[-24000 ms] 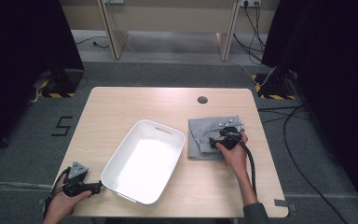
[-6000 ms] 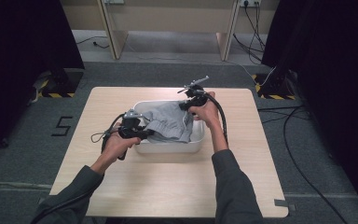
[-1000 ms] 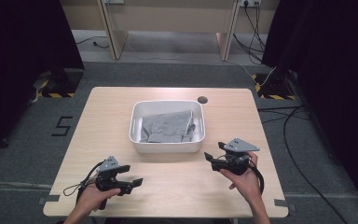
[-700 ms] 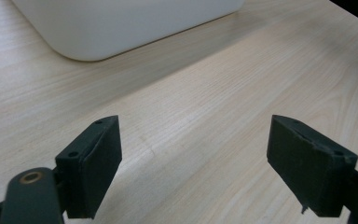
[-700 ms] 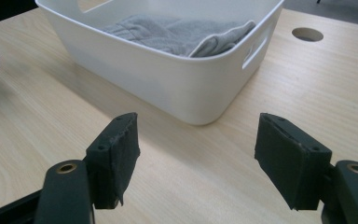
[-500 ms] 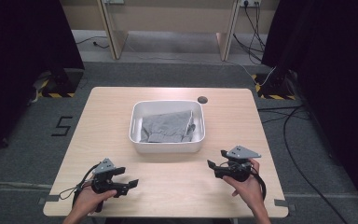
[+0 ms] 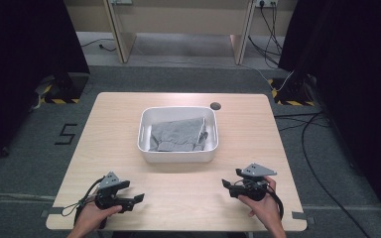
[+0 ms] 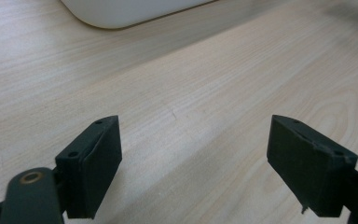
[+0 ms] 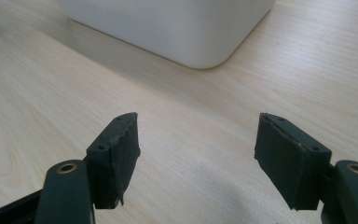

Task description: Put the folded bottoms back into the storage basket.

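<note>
Wooden table [image 7: 188,191] stands on grey carpet [image 7: 39,163].

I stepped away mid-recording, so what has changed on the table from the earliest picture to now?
The grey cloth went from the table's right side into the white tub, which was turned square and shifted toward the far edge. The left gripper and right gripper let go, now open near the front edge. The table stayed put.

Bare table [image 7: 178,183] before claws; tub [image 7: 177,154] beyond.
</note>
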`<state>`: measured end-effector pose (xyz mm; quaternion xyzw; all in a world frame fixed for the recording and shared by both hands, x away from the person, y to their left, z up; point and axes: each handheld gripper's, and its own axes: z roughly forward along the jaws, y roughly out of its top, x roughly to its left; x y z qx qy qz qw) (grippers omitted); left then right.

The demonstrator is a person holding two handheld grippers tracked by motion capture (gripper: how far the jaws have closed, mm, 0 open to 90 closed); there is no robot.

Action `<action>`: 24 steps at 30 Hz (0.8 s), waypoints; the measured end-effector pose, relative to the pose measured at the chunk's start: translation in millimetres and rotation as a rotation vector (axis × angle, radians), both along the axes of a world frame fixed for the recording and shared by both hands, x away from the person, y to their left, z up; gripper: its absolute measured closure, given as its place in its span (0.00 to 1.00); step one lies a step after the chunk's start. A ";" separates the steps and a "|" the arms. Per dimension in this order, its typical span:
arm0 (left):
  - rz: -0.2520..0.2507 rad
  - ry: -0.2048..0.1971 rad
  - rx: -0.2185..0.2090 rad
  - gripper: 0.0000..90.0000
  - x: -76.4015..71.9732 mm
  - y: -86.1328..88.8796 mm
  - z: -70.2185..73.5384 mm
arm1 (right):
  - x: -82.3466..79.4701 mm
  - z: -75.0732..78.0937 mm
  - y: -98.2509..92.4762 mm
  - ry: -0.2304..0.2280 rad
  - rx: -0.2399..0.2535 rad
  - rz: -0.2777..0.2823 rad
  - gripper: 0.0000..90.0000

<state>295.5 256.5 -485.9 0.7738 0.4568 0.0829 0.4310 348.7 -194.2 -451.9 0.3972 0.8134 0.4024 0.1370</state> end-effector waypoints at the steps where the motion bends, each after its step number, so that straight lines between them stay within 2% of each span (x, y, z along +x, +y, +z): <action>1: -0.001 -0.008 0.003 0.19 -1.4 0.4 -0.3 | -0.4 -0.9 0.0 -0.002 -0.003 0.002 0.35; 6: 0.015 -0.023 0.020 0.19 -6.0 5.4 -0.9 | -6.9 -0.6 0.4 0.004 -0.004 -0.005 0.35; 11: 0.031 -0.025 0.030 0.20 -12.8 9.5 -2.0 | -12.0 -4.5 -2.2 -0.001 -0.028 -0.009 0.35; 13: 0.036 -0.026 0.042 0.20 -15.1 11.3 -2.7 | -13.9 -7.5 -3.5 0.011 -0.025 -0.016 0.35; 15: 0.042 -0.026 0.035 0.20 -16.7 13.2 -3.0 | -15.8 -9.7 -4.5 0.018 -0.033 -0.018 0.35; 21: 0.042 -0.029 0.034 0.20 -20.9 14.5 -2.7 | -22.6 -16.9 -7.6 0.030 -0.062 -0.028 0.34; 24: 0.036 -0.037 0.047 0.20 -23.0 13.5 -2.2 | -26.3 -19.7 -9.5 0.026 -0.078 -0.034 0.33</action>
